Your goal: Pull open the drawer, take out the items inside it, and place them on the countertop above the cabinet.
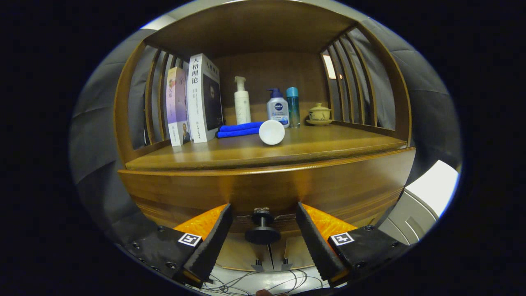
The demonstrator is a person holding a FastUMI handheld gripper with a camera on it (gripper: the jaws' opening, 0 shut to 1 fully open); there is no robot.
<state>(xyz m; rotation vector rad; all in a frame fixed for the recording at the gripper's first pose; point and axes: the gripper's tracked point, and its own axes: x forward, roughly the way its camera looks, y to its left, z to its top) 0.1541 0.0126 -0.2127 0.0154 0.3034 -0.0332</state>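
Tool [263, 240] spread open, ridged fingers flanking the round dark knob [263, 230] on the glossy wooden drawer [263, 193]; a white cylinder [271, 132] lies near the desk's [328, 144] front edge.

Pretty dim booth, grey padded walls [102, 119] all round. Wooden cabinet [263, 189] with slatted sides [353, 82], a white appliance [427, 197] sits beside it, cables [254, 283] on the floor.
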